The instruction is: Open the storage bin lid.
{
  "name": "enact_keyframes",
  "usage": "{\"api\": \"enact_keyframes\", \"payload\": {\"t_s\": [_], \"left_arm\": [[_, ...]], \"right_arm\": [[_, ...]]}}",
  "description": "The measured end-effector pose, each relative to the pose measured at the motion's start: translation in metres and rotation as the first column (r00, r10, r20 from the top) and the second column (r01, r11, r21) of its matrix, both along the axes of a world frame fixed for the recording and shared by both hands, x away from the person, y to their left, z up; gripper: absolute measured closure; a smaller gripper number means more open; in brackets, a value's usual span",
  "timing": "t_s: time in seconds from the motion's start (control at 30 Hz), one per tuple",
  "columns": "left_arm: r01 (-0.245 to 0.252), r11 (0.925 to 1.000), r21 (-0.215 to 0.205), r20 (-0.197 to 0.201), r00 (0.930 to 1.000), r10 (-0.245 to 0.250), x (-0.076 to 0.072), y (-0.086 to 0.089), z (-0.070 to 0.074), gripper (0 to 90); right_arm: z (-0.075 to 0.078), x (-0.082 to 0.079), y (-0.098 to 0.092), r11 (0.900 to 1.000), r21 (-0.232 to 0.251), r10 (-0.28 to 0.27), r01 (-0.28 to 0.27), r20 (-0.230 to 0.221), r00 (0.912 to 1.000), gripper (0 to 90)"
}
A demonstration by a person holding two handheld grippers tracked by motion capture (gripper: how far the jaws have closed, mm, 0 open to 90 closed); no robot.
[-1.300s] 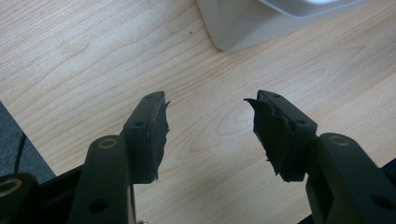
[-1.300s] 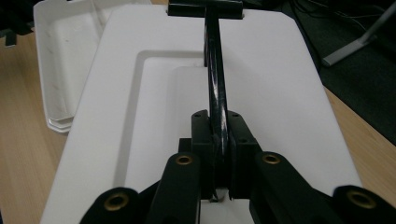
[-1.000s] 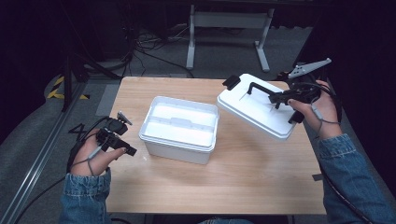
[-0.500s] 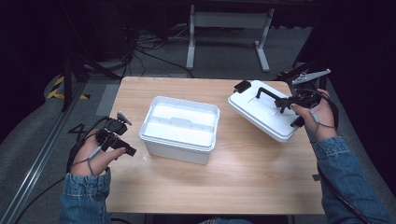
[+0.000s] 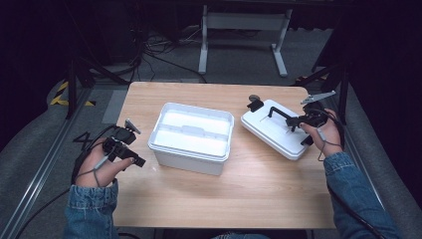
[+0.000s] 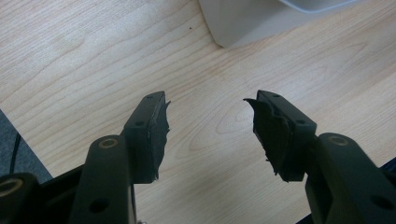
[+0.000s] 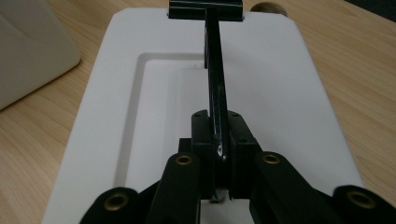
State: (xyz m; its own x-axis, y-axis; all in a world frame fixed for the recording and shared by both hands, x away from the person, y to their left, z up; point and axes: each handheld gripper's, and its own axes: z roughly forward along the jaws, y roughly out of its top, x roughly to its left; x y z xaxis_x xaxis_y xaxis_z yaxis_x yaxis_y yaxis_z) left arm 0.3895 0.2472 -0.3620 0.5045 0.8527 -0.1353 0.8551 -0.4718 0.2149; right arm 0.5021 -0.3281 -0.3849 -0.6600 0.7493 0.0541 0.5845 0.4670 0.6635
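White lid (image 5: 276,128) now on table (image 5: 259,194)

The worktop (image 5: 259,194) is pale wood with a fine grain and a smooth, low-sheen finish. The open box (image 5: 191,137) looks like white matt plastic, slightly translucent at its walls. The lid (image 7: 261,88) is the same smooth white plastic, its black handle (image 7: 215,88) glossy enough to catch a highlight. Each hand-held gripper (image 6: 208,123) is matt black, probably plastic, with brass-coloured rivets; the pads (image 6: 268,135) look ragged and rubbery. The sleeves (image 5: 89,211) are blue denim.
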Motion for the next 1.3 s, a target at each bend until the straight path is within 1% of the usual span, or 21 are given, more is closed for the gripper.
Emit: {"api": "enact_keyframes", "payload": {"t_s": [0.13, 0.37, 0.5, 0.67, 0.83, 0.93, 0.97, 1.03, 1.1, 1.17, 1.23, 1.3], "left_arm": [[0.001, 1.0, 0.0, 0.001, 1.0, -0.001, 0.0, 0.0, 0.0, 45.8], [0.001, 1.0, 0.001, 0.002, 1.0, -0.001, 0.0, 0.0, 0.0, 45.7], [0.001, 1.0, 0.003, 0.002, 1.0, -0.001, 0.0, -0.001, -0.001, 45.6], [0.001, 1.0, 0.001, 0.0, 1.0, -0.001, 0.0, -0.001, -0.001, 45.5], [0.004, 1.0, 0.004, 0.0, 1.0, -0.004, 0.001, -0.001, -0.001, 45.5], [0.002, 1.0, 0.005, -0.005, 1.0, -0.002, 0.001, -0.001, -0.002, 45.4], [0.002, 1.0, 0.005, -0.005, 1.0, -0.002, 0.001, -0.001, -0.002, 45.4], [0.002, 1.0, 0.005, -0.001, 1.0, -0.002, 0.001, -0.001, -0.002, 45.4], [0.002, 1.0, 0.005, -0.001, 1.0, -0.002, 0.002, -0.002, -0.002, 45.4], [0.005, 1.0, 0.006, -0.002, 1.0, -0.005, 0.002, -0.002, -0.003, 45.3], [0.007, 1.0, 0.005, -0.002, 1.0, -0.007, 0.002, -0.002, -0.003, 45.2], [0.007, 1.0, 0.005, -0.003, 1.0, -0.007, 0.003, -0.002, -0.003, 45.1]], "right_arm": [[-0.014, 0.001, 0.0, 1.0, 0.003, -0.002, 0.002, -0.012, 0.9999, 84.4], [-0.031, -0.001, -0.002, 1.0, 0.028, 0.013, -0.013, -0.02, 0.9997, 84.4], [-0.036, -0.002, -0.002, 0.999, 0.043, 0.009, -0.007, -0.03, 0.9995, 84.3], [-0.042, -0.001, -0.007, 0.996, 0.084, -0.005, 0.011, -0.064, 0.998, 84.0], [-0.047, 0.0, -0.01, 0.996, 0.086, -0.013, 0.02, -0.082, 0.9965, 83.7], [-0.051, 0.001, -0.013, 0.995, 0.09, -0.028, 0.037, -0.097, 0.9949, 83.1], [-0.052, 0.001, -0.014, 0.994, 0.1, -0.033, 0.043, -0.099, 0.9945, 82.8], [-0.052, 0.002, -0.016, 0.993, 0.102, -0.045, 0.056, -0.104, 0.9936, 82.1], [-0.052, 0.003, -0.017, 0.994, 0.087, -0.06, 0.069, -0.101, 0.9931, 79.8], [-0.05, 0.003, -0.02, 0.992, 0.077, -0.09, 0.097, -0.093, 0.9916, 74.6], [-0.048, 0.003, -0.024, 0.988, 0.088, -0.119, 0.126, -0.084, 0.9894, 67.9], [-0.045, 0.002, -0.026, 0.986, 0.092, -0.134, 0.14, -0.071, 0.9884, 63.6]]}}
